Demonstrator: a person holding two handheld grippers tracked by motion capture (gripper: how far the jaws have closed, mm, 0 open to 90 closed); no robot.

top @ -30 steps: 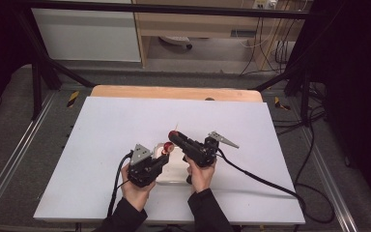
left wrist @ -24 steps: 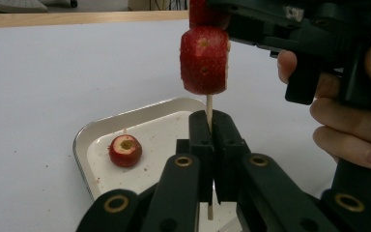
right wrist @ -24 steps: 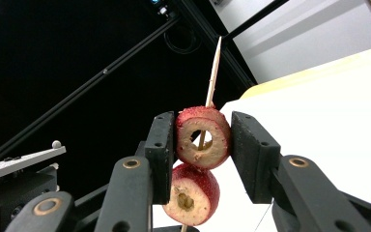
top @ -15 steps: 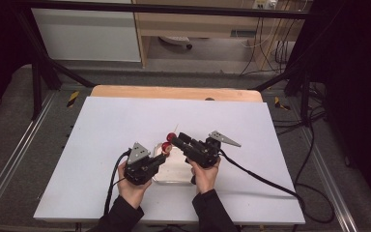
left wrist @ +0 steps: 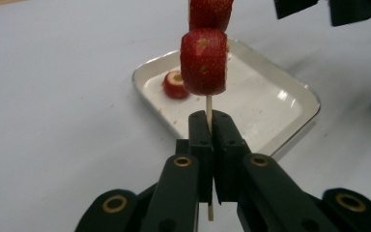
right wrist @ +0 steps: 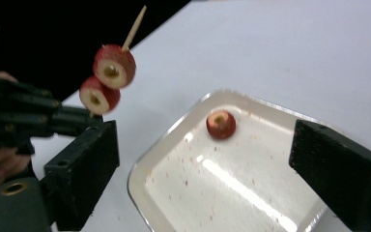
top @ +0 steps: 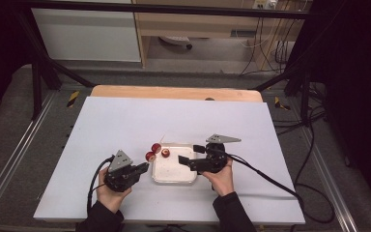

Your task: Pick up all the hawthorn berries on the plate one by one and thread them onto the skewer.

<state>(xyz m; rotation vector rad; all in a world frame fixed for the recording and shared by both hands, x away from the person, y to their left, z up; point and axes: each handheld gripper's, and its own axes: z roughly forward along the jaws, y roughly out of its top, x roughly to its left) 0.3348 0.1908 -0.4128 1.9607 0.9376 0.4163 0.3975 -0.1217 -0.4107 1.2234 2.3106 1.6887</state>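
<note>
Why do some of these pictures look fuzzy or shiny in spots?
Left gripper view: the skewered strawberry pieces are fairly sharp, the white tray behind softer. Right gripper view: glare streaks the tray floor, and its own jaws blur up close. High view: evenly lit table, dark surroundings.

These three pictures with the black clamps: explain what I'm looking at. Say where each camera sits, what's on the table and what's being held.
A person sits at a white table and works a hand-held two-jaw gripper with each hand. The high view looks down from above; the other two cameras ride on the grippers and look along their jaws. The left gripper is shut on a wooden skewer that carries two strawberry pieces. The right gripper is open and empty; its jaws have just been opening. It hangs over a shallow white tray, where one more strawberry piece lies.
</note>
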